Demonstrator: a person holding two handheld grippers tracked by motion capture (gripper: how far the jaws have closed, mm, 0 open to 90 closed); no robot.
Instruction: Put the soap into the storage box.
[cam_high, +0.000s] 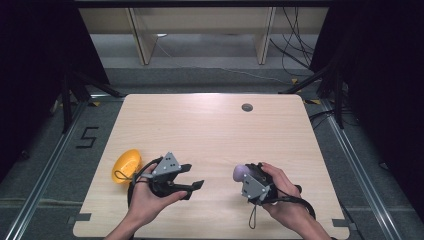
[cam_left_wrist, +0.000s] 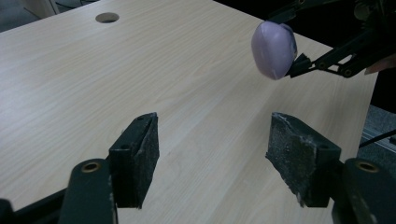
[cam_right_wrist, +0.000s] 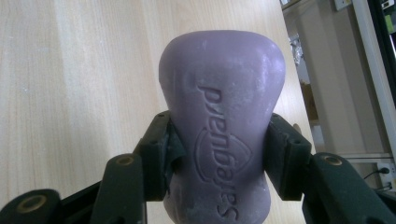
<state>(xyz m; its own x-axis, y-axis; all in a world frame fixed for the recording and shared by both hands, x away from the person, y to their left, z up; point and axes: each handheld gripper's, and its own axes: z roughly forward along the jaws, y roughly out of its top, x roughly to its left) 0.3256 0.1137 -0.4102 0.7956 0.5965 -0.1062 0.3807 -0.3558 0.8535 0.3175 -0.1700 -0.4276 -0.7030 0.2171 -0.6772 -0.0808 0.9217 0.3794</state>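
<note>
A purple bar of soap (cam_right_wrist: 222, 121) with an embossed brand name sits squeezed between the two black pads of my right gripper (cam_right_wrist: 219, 158), which is shut on it. From above, the soap (cam_high: 239, 172) pokes out at the left end of the right gripper (cam_high: 242, 176), held just above the table. My left gripper (cam_high: 192, 177) is at the front left, pointing right toward the soap, jaws apart with nothing between them. In the left gripper view its own gripper (cam_left_wrist: 212, 161) frames bare wood, and the soap (cam_left_wrist: 274, 49) hangs farther off at upper right.
A yellow oval dish (cam_high: 126, 166) lies at the table's left edge, just behind my left hand. The light wooden table (cam_high: 210, 130) has a round cable hole (cam_high: 247, 107) at the back. Dark stands and cables surround the table on the floor.
</note>
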